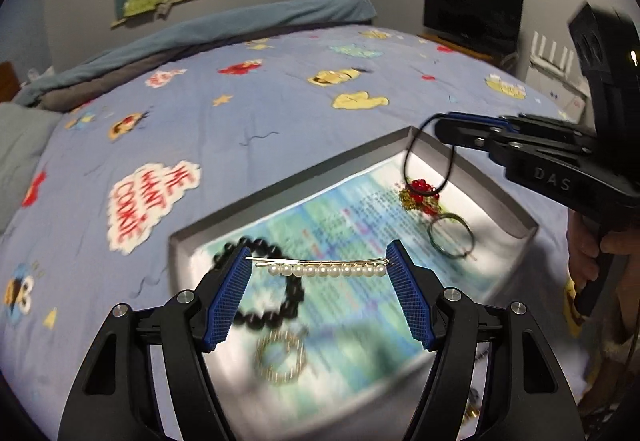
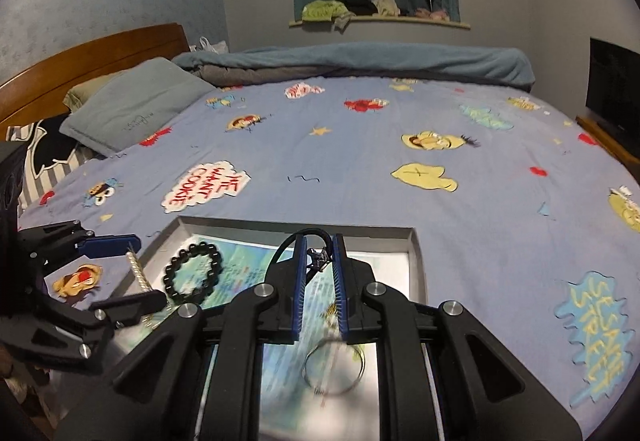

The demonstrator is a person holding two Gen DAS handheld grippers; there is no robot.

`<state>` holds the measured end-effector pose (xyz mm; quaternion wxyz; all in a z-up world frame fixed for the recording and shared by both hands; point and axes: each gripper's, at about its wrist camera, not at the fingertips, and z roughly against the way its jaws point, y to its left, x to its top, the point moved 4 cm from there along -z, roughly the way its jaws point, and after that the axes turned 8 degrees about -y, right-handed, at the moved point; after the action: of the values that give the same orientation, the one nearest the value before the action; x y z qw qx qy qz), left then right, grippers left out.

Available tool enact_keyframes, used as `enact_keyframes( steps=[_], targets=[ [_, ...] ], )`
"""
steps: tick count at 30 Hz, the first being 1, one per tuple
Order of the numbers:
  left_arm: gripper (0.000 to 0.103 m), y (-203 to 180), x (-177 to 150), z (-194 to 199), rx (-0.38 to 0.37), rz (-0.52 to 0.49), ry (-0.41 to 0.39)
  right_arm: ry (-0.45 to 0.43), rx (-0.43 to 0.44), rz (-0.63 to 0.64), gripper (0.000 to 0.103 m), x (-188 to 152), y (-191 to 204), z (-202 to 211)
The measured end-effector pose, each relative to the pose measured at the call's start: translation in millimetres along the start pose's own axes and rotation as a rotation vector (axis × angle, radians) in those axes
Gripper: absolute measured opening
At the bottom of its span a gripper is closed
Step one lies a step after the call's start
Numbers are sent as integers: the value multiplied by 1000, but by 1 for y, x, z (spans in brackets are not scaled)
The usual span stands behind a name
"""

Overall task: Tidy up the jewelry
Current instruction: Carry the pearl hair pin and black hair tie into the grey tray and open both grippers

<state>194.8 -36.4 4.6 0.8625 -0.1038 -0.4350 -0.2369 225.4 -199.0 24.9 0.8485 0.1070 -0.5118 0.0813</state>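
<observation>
My left gripper is shut on a gold hairpin with a row of pearls, held crosswise end to end between its blue pads above a shallow grey tray. At the right, my right gripper is shut on the black cord of a necklace whose red bead pendant hangs over the tray. A black bead bracelet, a gold ring-shaped piece and a dark bangle lie in the tray. In the right wrist view the cord loops over the shut pads.
The tray rests on a bed with a blue cartoon-print cover. Pillows and a wooden headboard are at the far left, with a rolled blanket along the far side. A dark screen stands beyond the bed.
</observation>
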Motion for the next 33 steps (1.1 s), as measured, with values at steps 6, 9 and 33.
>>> enact_keyframes(
  steps=[6, 9, 33],
  targets=[
    [70, -2, 8, -45, -92, -44, 60, 103, 5, 27, 13, 0, -15, -39],
    [70, 0, 10, -63, -103, -60, 94, 149, 2, 53, 13, 2, -21, -52],
    [73, -10, 7, -104, -120, -97, 211, 261, 3, 118, 45, -6, -25, -81]
  ],
)
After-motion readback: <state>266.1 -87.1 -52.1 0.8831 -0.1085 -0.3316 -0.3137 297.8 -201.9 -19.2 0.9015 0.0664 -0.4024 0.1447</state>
